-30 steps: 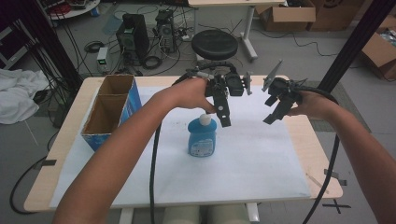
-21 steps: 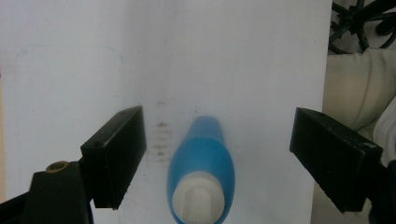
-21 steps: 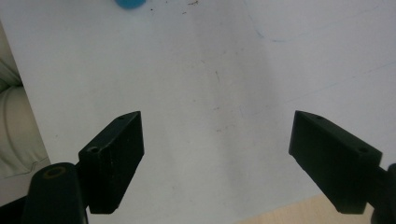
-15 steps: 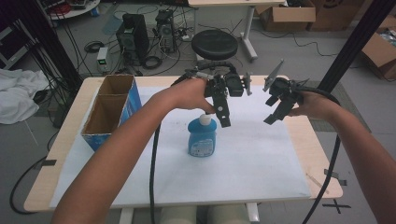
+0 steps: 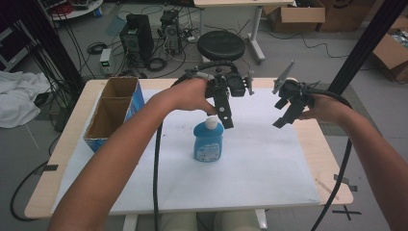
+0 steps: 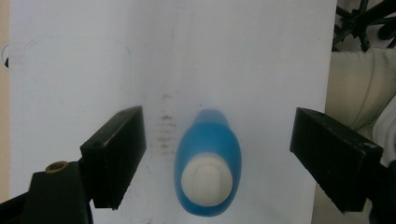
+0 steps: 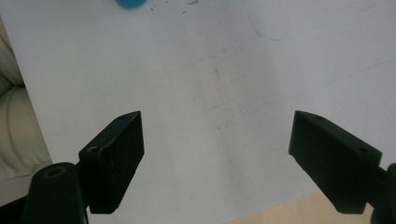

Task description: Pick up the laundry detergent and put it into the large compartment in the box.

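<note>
Blue bottle (image 5: 209,143) stands upright (white cap up); left gripper (image 5: 224,115) and right gripper (image 5: 284,118) fingers spread wide

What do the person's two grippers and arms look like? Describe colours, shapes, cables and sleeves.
The left gripper and right gripper are black, each with two blocky, flat-faced jaws. A brass-coloured ring sits near each left jaw's base. A thick black cable trails from each, and the right gripper carries a grey three-cornered plate. The forearms are sleeveless.
</note>
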### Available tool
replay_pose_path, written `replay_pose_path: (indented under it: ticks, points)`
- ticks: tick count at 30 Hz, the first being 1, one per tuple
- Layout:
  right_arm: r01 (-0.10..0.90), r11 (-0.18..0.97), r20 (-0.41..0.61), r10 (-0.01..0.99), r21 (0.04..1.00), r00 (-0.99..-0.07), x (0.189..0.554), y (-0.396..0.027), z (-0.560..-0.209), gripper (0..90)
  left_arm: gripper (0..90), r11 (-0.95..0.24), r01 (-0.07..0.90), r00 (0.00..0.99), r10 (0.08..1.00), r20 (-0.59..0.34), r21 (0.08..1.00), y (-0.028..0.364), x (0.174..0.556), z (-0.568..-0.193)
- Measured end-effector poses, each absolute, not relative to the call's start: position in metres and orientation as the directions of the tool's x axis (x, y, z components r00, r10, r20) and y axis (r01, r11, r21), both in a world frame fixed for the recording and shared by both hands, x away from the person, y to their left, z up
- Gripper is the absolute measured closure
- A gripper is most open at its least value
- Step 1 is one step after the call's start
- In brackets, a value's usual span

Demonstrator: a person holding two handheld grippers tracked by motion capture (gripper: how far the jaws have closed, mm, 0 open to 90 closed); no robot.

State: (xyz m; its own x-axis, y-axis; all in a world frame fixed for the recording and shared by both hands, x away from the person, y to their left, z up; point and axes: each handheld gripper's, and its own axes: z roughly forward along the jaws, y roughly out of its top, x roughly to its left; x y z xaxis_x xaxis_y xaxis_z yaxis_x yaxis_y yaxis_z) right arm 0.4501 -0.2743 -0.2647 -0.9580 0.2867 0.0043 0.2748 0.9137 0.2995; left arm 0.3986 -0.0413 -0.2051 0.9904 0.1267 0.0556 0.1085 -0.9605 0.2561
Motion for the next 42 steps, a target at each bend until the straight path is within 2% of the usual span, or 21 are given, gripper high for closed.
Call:
replay_pose_path:
  ticks: [18,42]
  points:
    - [0.278,0.912,0.004,0.290,0.302,-0.957,0.449,-0.276,-0.264,17.8,18.9,-0.968,0.088,0.992,0.107,0.067,0.236,-0.018,0.396,-0.220]
    - [0.280,0.914,0.005,0.291,0.295,-0.957,0.450,-0.275,-0.266,17.6,18.9,-0.973,0.068,0.996,0.078,0.038,0.219,-0.014,0.403,-0.256]
